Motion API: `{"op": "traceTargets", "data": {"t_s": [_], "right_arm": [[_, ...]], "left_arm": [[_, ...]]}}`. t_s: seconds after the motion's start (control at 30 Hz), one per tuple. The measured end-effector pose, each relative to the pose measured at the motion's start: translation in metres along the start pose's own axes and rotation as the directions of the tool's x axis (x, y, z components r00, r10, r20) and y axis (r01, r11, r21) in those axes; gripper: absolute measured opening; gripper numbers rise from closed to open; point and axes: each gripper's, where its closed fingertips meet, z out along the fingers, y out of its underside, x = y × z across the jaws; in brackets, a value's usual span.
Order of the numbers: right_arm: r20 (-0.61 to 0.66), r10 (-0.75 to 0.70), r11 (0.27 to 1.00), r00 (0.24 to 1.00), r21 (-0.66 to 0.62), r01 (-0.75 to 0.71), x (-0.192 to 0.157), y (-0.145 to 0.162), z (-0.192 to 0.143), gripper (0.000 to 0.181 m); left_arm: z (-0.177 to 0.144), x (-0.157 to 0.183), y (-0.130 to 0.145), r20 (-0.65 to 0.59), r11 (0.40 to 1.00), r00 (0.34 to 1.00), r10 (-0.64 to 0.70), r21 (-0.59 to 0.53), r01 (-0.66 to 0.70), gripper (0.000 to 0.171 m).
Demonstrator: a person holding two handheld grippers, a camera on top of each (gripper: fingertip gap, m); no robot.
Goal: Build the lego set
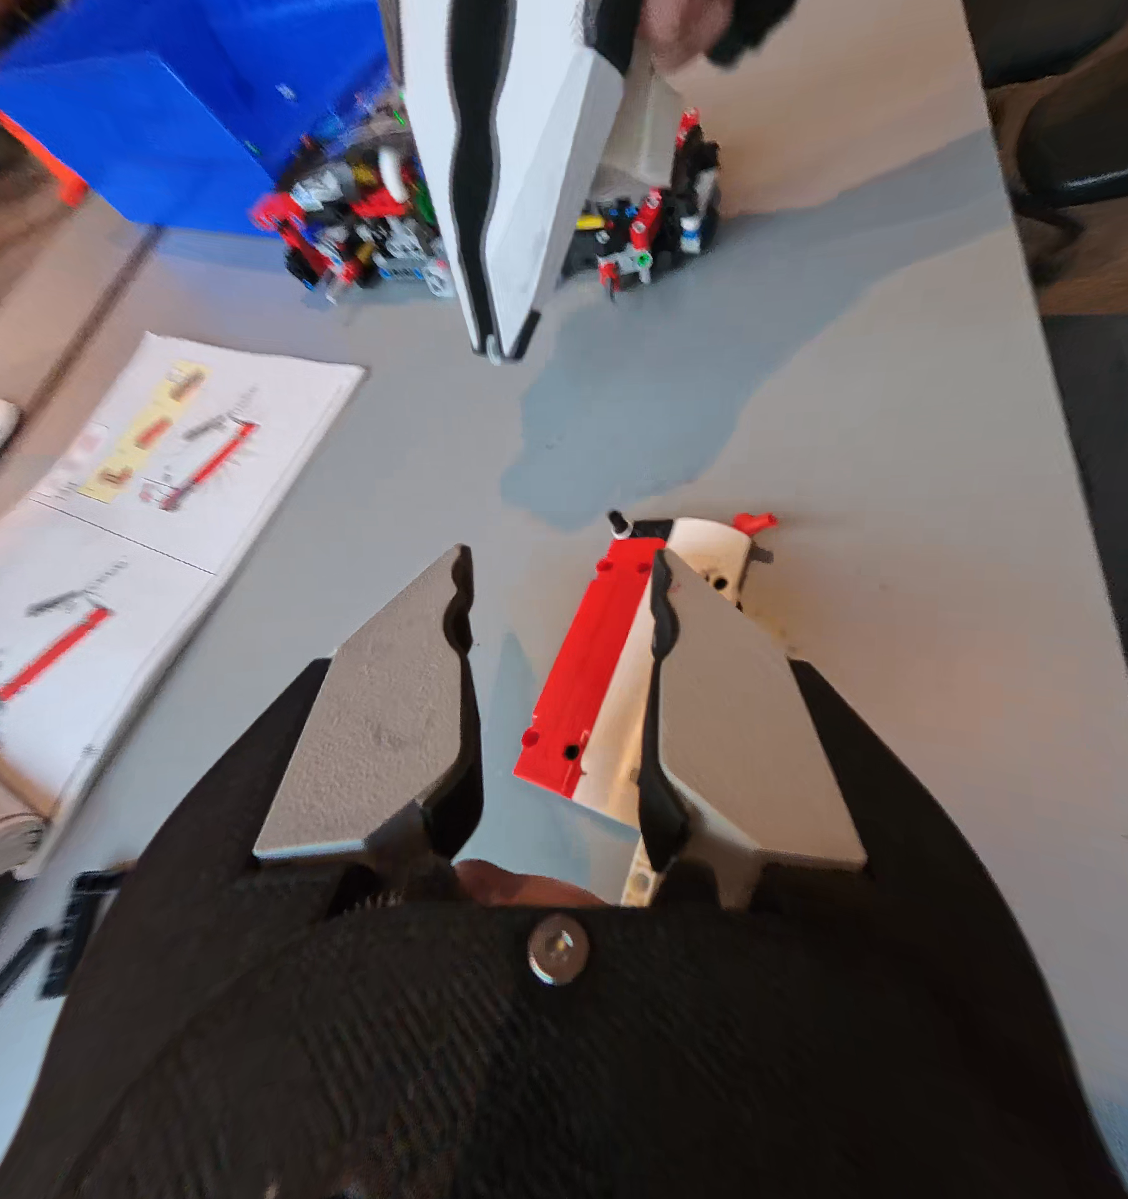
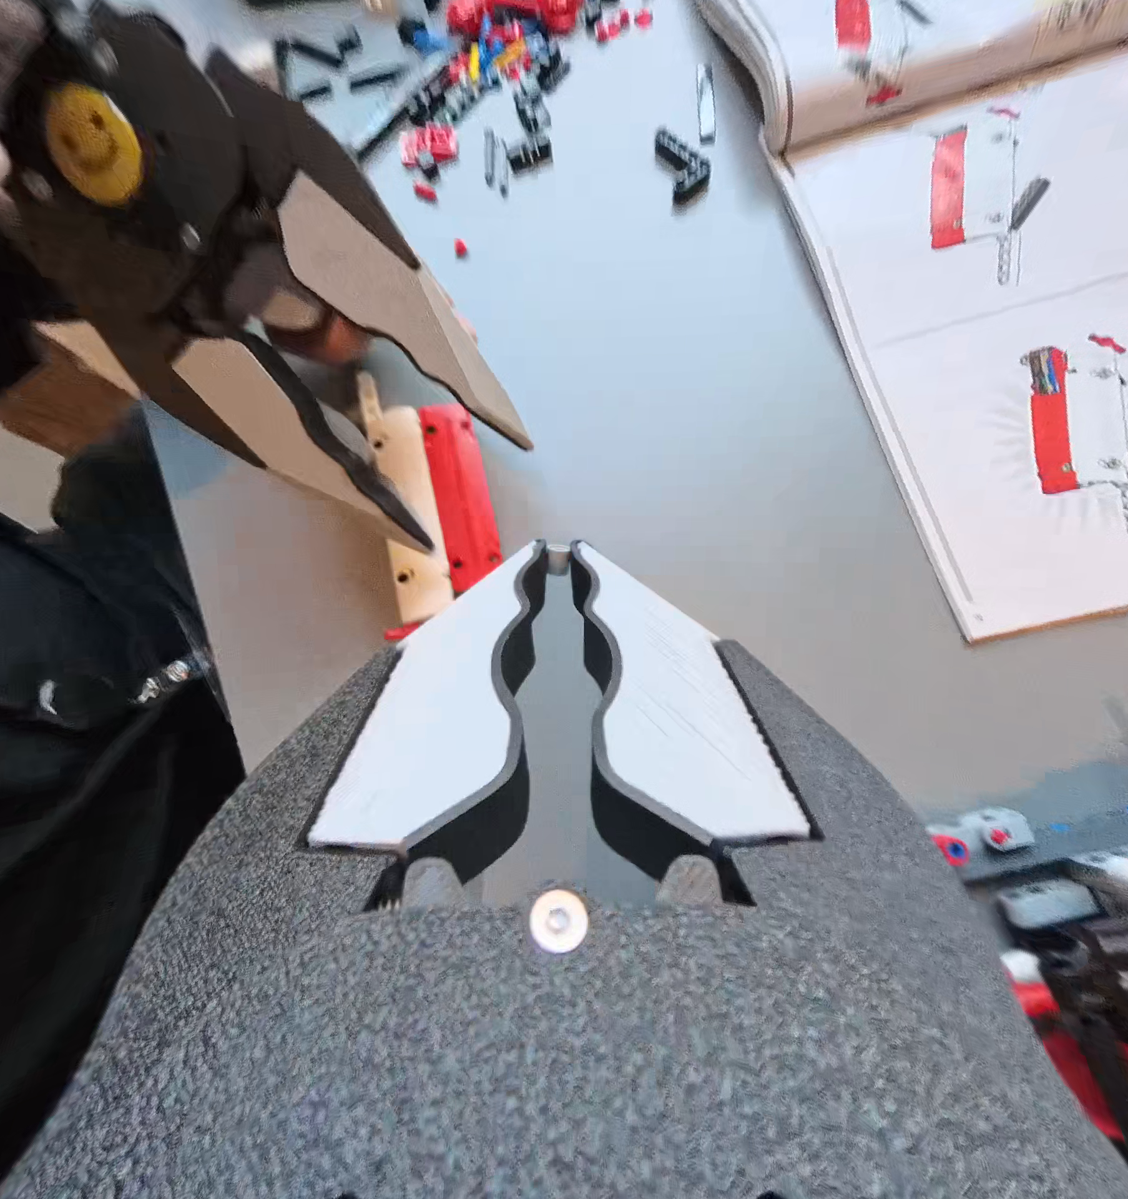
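Note:
A red-and-white panel assembly (image 1: pixel 580 675) lies flat on the grey table; it also shows in the right wrist view (image 2: pixel 473 519). A small red piece (image 1: pixel 755 521) and a black pin stick out at its far end. My left gripper (image 1: pixel 561 571) is open and empty, low over the assembly, its right finger covering the white part. My right gripper (image 2: pixel 557 546) is shut on a small grey pin (image 2: pixel 556 558) at its tips. It hangs tip-down above the table just beyond the assembly (image 1: pixel 496 350). The left gripper (image 2: pixel 479 494) shows at the upper left of the right wrist view.
An open instruction booklet (image 1: pixel 159 519) (image 2: pixel 1002 357) lies beside the work area. A partly built model (image 1: pixel 366 214) (image 2: pixel 1067 908) stands past the right gripper, next to a blue bin (image 1: pixel 146 117). Several loose pieces (image 2: pixel 483 78) are scattered at the table's far end. My right tips are roughly 20 cm from the partly built model (image 2: pixel 1067 908).

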Motion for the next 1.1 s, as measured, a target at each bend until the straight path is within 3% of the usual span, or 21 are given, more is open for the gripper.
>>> {"op": "traceTargets", "data": {"t_s": [0.17, 0.3, 0.4, 0.67, 0.97, 1.1], "right_arm": [[0.176, 0.133, 0.954, 0.975, 0.245, -0.174, -0.029, -0.037, 0.005, 0.005], [0.302, 0.245, 0.875, 0.921, 0.34, -0.344, -0.033, -0.05, 0.007, 0.005], [0.407, 0.321, 0.796, 0.855, 0.374, -0.477, -0.034, -0.056, 0.007, 0.005], [0.548, 0.38, 0.68, 0.745, 0.381, -0.626, -0.041, -0.066, 0.013, 0.005], [0.557, 0.38, 0.697, 0.738, 0.352, -0.625, -0.042, -0.062, 0.011, 0.005], [0.505, 0.35, 0.779, 0.789, 0.311, -0.545, -0.045, -0.055, 0.007, 0.002]], "left_arm": [[-0.014, -0.025, -0.027, 0.276, 0.975, 0.949, 0.153, 0.115, -0.19, 0.034], [-0.028, -0.03, -0.043, 0.323, 0.957, 0.939, 0.121, 0.212, -0.196, 0.027], [-0.031, -0.034, -0.044, 0.346, 0.954, 0.931, 0.114, 0.222, -0.2, 0.022], [-0.034, -0.037, -0.047, 0.382, 0.951, 0.917, 0.115, 0.226, -0.213, 0.011], [-0.037, -0.033, -0.05, 0.366, 0.942, 0.92, 0.136, 0.239, -0.235, 0.008], [-0.037, -0.029, -0.05, 0.345, 0.935, 0.924, 0.165, 0.242, -0.257, 0.008]]}}
